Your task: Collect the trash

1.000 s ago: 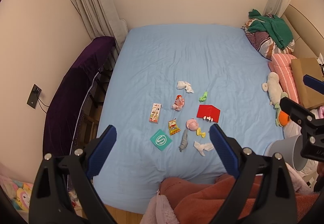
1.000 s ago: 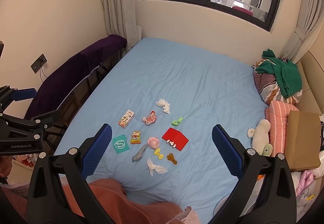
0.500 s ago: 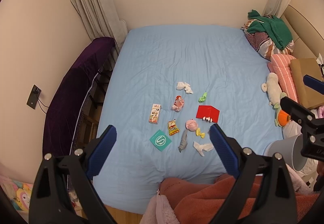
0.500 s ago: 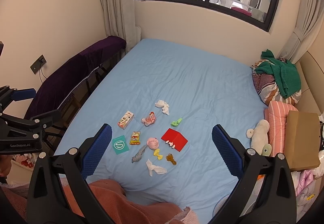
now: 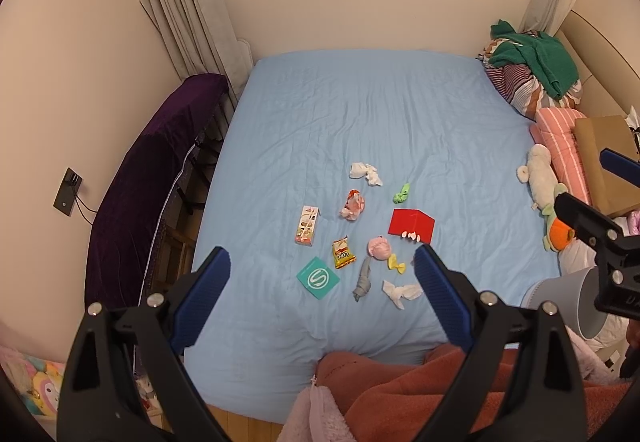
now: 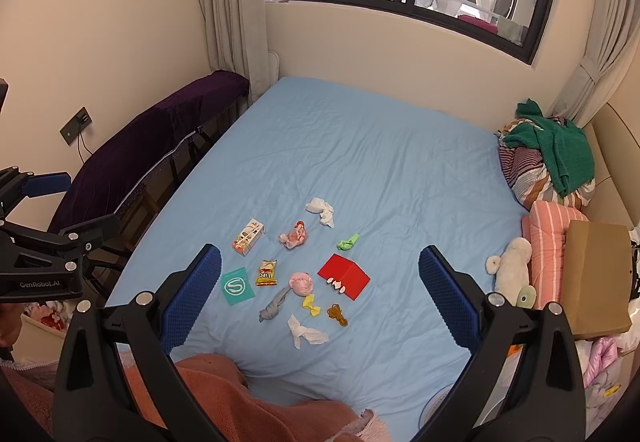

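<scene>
Several pieces of trash lie on the blue bed sheet (image 5: 360, 114): a red box (image 5: 411, 225), a teal card (image 5: 318, 277), a yellow snack bag (image 5: 343, 252), a small carton (image 5: 307, 225), a pink ball (image 5: 379, 247), white tissues (image 5: 365, 173) and a green scrap (image 5: 401, 194). The same red box (image 6: 344, 276) and teal card (image 6: 237, 286) show in the right wrist view. My left gripper (image 5: 322, 296) is open and empty, held high above the near trash. My right gripper (image 6: 318, 294) is open and empty too, also high above the bed.
A grey bin (image 5: 568, 302) stands at the bed's right near corner. Pillows, a green garment (image 5: 532, 54), a plush toy (image 5: 538, 172) and a brown box (image 5: 604, 158) line the right side. A purple-covered bench (image 5: 156, 162) runs along the left. A rust blanket (image 5: 400, 390) lies at the near edge.
Both views have shifted very slightly; the trash sits a touch higher in frame. Both grippers stay open and nothing has been touched.
</scene>
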